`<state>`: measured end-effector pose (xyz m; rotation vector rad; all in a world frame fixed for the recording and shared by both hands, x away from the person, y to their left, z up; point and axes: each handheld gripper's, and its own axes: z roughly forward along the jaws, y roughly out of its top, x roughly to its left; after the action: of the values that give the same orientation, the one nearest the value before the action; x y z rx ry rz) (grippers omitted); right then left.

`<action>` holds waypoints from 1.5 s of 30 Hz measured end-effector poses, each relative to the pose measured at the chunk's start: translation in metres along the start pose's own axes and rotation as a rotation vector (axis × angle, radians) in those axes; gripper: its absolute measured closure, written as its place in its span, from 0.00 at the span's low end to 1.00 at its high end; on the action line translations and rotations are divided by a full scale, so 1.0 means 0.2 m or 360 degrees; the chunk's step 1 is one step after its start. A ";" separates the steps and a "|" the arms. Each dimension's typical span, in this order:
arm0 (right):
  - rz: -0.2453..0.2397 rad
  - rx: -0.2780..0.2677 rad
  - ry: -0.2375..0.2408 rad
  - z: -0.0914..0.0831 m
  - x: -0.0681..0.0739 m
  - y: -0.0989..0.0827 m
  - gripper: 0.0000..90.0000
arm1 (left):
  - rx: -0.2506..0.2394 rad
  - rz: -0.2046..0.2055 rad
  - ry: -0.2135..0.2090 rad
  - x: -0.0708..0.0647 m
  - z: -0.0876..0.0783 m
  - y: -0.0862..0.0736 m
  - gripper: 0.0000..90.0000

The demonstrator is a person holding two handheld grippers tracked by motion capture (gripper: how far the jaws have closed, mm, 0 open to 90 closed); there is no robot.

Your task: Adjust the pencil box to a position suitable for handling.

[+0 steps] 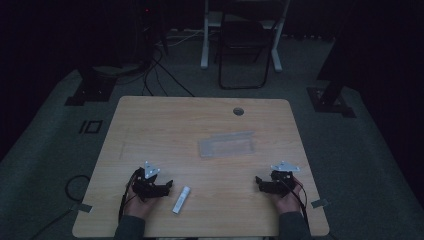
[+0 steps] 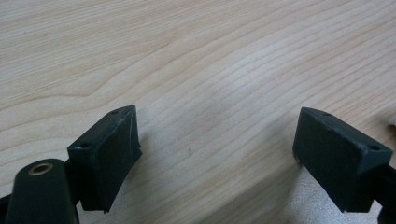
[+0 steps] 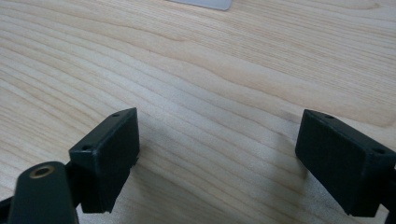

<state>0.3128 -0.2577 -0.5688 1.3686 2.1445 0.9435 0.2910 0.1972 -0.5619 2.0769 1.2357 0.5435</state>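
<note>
A small white stick-shaped object (image 1: 181, 199) lies on the wooden table (image 1: 200, 120) near the front edge. Just left of it my left gripper (image 1: 167, 186) rests in a hand, jaws open, bare wood between them (image 2: 217, 135). A clear flat plastic case (image 1: 226, 144) lies in the middle of the table. At the front right my right gripper (image 1: 259, 182) is held low over the wood, jaws wide apart with nothing between them (image 3: 217, 135). A pale corner of the case (image 3: 201, 3) shows at the top of the right gripper view.
A round cable hole (image 1: 238, 111) sits near the table's far edge. Beyond the table, on the dark floor, stand a folding chair (image 1: 242, 45), white desk legs (image 1: 205, 35) and loose cables (image 1: 155, 70).
</note>
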 end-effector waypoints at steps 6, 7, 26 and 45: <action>-0.0005 0.0000 0.0001 0.00 0.00 0.00 0.15 | 0.0001 0.0001 0.0000 0.00 0.00 0.00 0.16; -0.0006 0.0000 0.0003 0.00 0.00 0.00 0.15 | 0.0000 0.0000 0.0000 0.00 0.00 0.00 0.16; -0.0017 0.0021 0.0043 -0.04 0.00 0.06 0.45 | 0.0001 0.0000 0.0000 0.00 0.00 0.00 0.16; 0.0069 -0.0078 -0.0028 0.02 -0.06 0.33 0.71 | -0.0001 0.0011 -0.0013 -0.01 0.00 0.00 0.16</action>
<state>0.3619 -0.2492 -0.5236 1.3998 2.0729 0.9898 0.2908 0.1958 -0.5620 2.0816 1.2238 0.5380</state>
